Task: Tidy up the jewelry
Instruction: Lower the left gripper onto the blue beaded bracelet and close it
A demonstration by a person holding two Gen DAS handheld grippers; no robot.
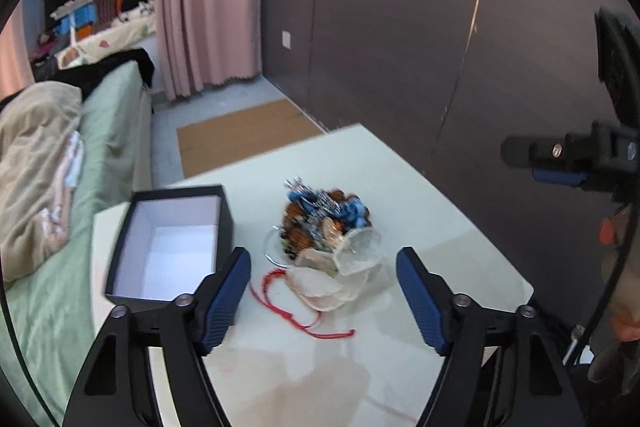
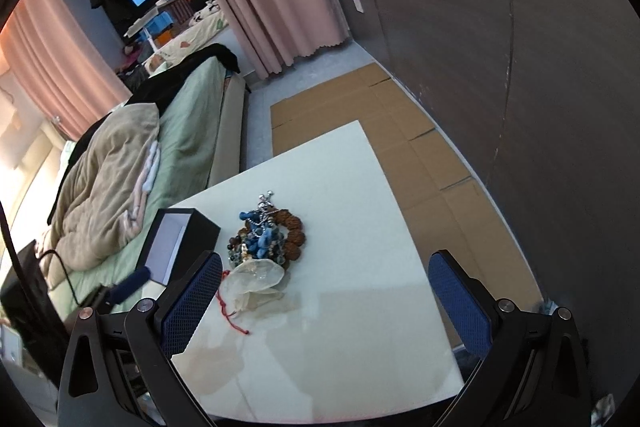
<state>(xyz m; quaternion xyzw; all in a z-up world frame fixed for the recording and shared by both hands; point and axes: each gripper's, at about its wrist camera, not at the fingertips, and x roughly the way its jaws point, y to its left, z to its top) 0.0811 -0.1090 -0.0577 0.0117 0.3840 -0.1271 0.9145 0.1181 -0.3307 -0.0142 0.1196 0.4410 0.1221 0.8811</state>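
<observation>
A heap of jewelry (image 1: 326,217) with blue and brown beads and silver chain lies mid-table; it also shows in the right wrist view (image 2: 266,235). Pale sheer pouches (image 1: 340,271) and a red cord (image 1: 280,295) lie in front of it. An open black box (image 1: 172,247) with white lining stands to its left; the right wrist view shows the box (image 2: 180,243) too. My left gripper (image 1: 324,299) is open and empty, above the table in front of the heap. My right gripper (image 2: 324,303) is open and empty, to the right of the pouches (image 2: 252,287).
The white table (image 1: 420,187) stands next to a bed with green sheet (image 1: 112,115) on the left and a dark wall (image 1: 400,27) on the right. Cardboard (image 2: 340,107) lies on the floor beyond. The right gripper body (image 1: 580,155) shows at the left view's right edge.
</observation>
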